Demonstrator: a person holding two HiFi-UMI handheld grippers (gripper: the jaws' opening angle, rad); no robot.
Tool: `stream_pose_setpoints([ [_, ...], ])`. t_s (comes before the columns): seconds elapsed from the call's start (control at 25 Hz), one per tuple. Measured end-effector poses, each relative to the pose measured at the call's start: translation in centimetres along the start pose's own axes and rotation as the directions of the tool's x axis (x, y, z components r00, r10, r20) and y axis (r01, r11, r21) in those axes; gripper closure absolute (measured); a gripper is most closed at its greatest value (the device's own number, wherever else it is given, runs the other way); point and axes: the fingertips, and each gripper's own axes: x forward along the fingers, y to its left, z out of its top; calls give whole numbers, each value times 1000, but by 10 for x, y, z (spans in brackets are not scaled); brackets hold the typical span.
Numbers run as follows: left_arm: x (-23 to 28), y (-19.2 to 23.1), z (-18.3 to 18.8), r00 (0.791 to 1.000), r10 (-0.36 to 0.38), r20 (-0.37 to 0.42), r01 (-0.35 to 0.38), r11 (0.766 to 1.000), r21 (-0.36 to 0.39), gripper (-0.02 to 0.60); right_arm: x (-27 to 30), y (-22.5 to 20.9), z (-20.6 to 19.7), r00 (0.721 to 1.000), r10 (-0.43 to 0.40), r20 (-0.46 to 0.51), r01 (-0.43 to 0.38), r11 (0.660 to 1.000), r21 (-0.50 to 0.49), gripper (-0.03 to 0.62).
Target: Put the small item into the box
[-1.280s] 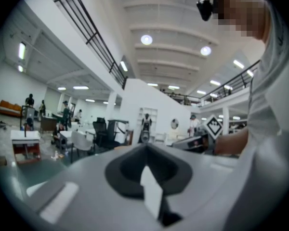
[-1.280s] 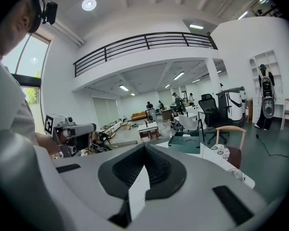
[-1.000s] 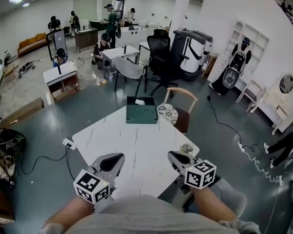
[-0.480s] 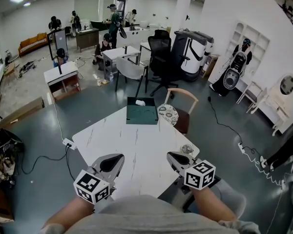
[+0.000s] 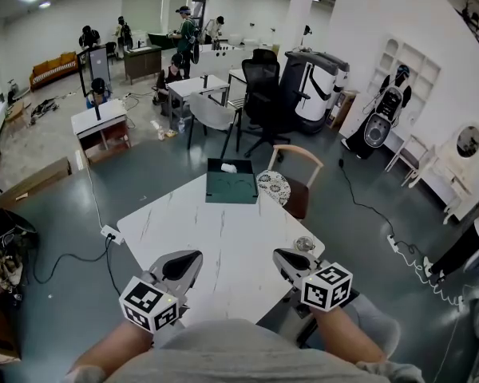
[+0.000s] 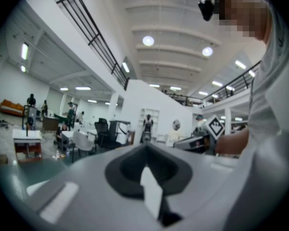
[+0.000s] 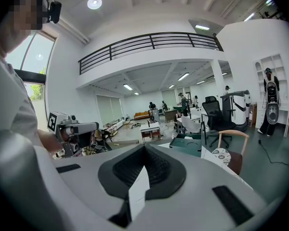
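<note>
A dark green open box (image 5: 231, 187) sits at the far edge of the white marble table (image 5: 223, 230), with a small white thing (image 5: 229, 167) at its far side. A small round item (image 5: 305, 243) lies near the table's right corner, just beyond my right gripper (image 5: 284, 257). That gripper is shut and holds nothing. My left gripper (image 5: 187, 262) hovers over the near edge, also shut and holding nothing. The right gripper view shows the box (image 7: 185, 145) ahead and the left gripper (image 7: 70, 129) off to the left.
A wooden chair with a patterned cushion (image 5: 276, 186) stands behind the table's far right side. A power strip and cable (image 5: 108, 233) lie on the floor to the left. Desks, office chairs and several people fill the room beyond.
</note>
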Motion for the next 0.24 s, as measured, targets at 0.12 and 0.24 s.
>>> stream_pose_setpoints([
  [0.12, -1, -1, 0, 1000, 1, 3, -1, 1000, -1, 576, 0, 2, -1, 1000, 3, -2, -3, 1000, -1, 586],
  [0.24, -2, -3, -2, 1000, 1, 2, -1, 1000, -3, 576, -2, 4, -2, 1000, 6, -2, -6, 1000, -2, 586],
])
